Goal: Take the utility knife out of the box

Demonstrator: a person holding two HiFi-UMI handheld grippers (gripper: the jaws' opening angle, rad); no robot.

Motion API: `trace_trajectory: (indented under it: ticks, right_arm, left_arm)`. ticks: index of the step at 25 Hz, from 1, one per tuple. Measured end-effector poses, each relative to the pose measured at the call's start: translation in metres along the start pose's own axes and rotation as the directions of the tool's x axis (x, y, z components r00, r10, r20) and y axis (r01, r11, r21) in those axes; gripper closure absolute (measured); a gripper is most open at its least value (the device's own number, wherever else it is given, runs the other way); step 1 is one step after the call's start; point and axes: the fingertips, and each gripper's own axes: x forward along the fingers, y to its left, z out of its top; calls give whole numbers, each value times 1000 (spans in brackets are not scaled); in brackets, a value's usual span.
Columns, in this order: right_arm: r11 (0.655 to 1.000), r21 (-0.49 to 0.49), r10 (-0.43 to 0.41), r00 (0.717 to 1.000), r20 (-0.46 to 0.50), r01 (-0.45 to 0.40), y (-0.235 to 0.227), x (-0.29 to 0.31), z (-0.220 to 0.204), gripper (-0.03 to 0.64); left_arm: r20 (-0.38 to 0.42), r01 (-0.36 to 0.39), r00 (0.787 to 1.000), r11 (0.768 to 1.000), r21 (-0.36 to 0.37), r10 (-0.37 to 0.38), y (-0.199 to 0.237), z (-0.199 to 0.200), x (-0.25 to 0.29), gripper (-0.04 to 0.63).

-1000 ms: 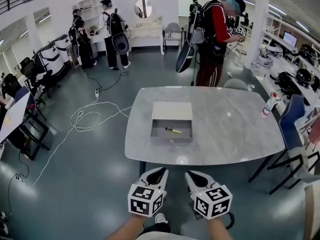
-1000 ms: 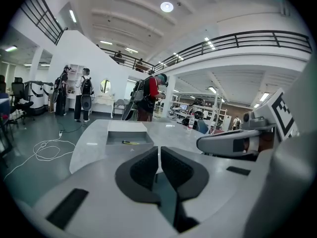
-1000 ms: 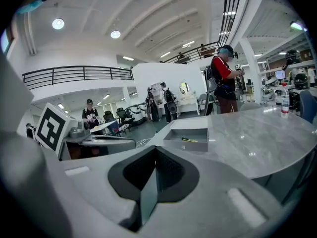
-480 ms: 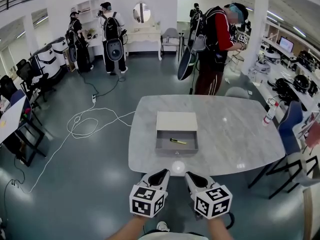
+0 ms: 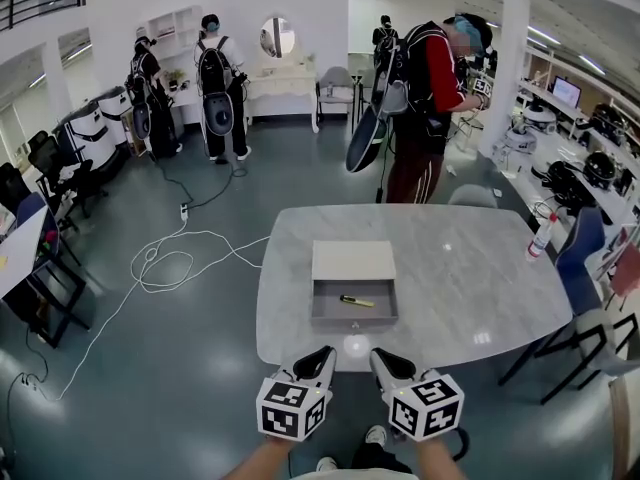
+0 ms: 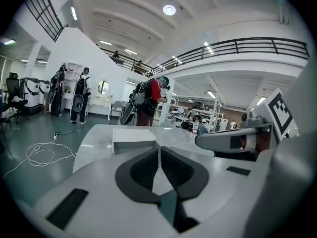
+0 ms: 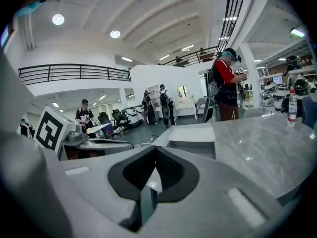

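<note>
A grey open box [image 5: 353, 304] lies on the marble table [image 5: 470, 278], its pale lid [image 5: 352, 261] behind it. Inside lies the yellow and black utility knife [image 5: 356, 301]. My left gripper [image 5: 325, 353] and right gripper [image 5: 380, 355] hover side by side at the table's near edge, short of the box, both shut and empty. In the left gripper view the left gripper [image 6: 159, 148] points at the box [image 6: 133, 142] ahead. The right gripper [image 7: 156, 151] has the box [image 7: 192, 142] ahead of it in the right gripper view. Neither gripper view shows the knife.
A person in red [image 5: 425, 98] stands beyond the table's far edge. A bottle [image 5: 540, 236] stands at the table's right end, with chairs [image 5: 590, 253] beside it. White cable [image 5: 170, 258] loops over the floor to the left. Two more people [image 5: 215, 78] stand far back.
The table and box have drawn nearer in the head view. Both grippers now reach the table's near edge, still shut. The knife has not moved in the box.
</note>
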Motion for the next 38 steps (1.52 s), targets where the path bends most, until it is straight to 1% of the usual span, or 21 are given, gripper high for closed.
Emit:
trace_trajectory:
  ticks: [6, 22, 30, 35, 38]
  right_arm:
    - [1000, 6, 14, 1000, 2, -14, -29, 20, 7, 612]
    - [997, 8, 82, 996, -23, -82, -123, 100, 42, 612]
    - [992, 9, 127, 991, -41, -127, -157, 124, 52, 612]
    - [988, 8, 151, 987, -48, -151, -174, 133, 58, 612]
    - [987, 7, 162, 986, -49, -162, -181, 137, 60, 612]
  left_arm:
    - [-10, -18, 1000, 1000, 5, 18, 8, 5, 30, 572]
    - [-50, -77, 996, 997, -1, 77, 42, 31, 146, 572]
    - [-75, -114, 991, 993, -3, 114, 53, 36, 185, 572]
    - [-98, -125, 987, 992, 11, 126, 55, 38, 207, 571]
    - [-120, -121, 985, 992, 44, 125, 54, 35, 216, 572]
